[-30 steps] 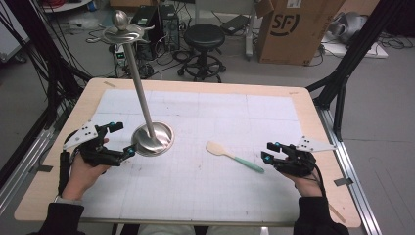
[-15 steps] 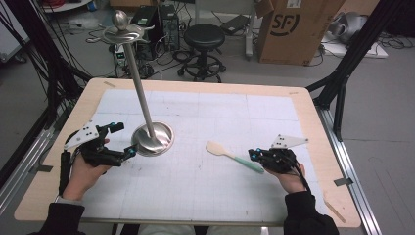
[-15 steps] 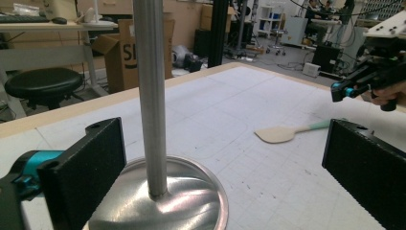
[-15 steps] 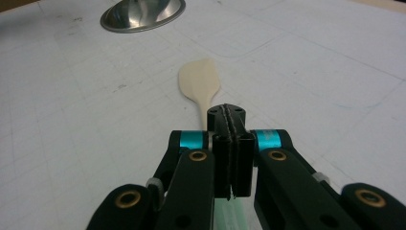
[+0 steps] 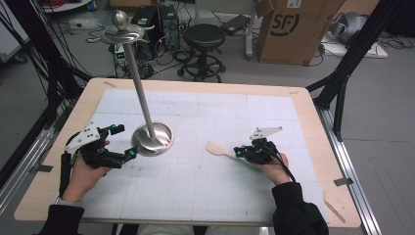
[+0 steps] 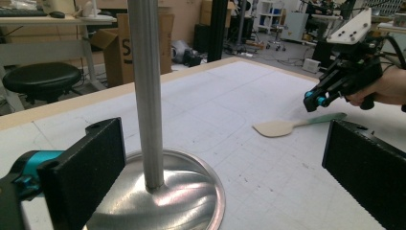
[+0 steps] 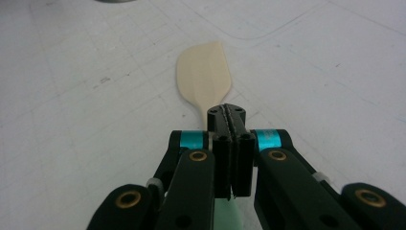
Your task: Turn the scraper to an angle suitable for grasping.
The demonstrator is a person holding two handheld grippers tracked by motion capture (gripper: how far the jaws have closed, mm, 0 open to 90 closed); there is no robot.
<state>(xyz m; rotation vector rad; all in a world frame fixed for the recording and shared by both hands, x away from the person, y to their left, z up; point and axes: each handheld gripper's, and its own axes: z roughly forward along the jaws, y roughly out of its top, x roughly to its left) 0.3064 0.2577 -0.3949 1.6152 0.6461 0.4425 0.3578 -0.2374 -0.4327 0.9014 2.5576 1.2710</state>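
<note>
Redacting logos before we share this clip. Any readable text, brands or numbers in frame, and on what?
"SF" in a dark oval: on the side of the cardboard box on the floor behind the table, high view.
"S": a single dark letter on a cardboard box in the left gripper view; the metal pole hides the rest.
Nothing else is legible: the mat carries only grid lines, and the spatula is unmarked.
</note>
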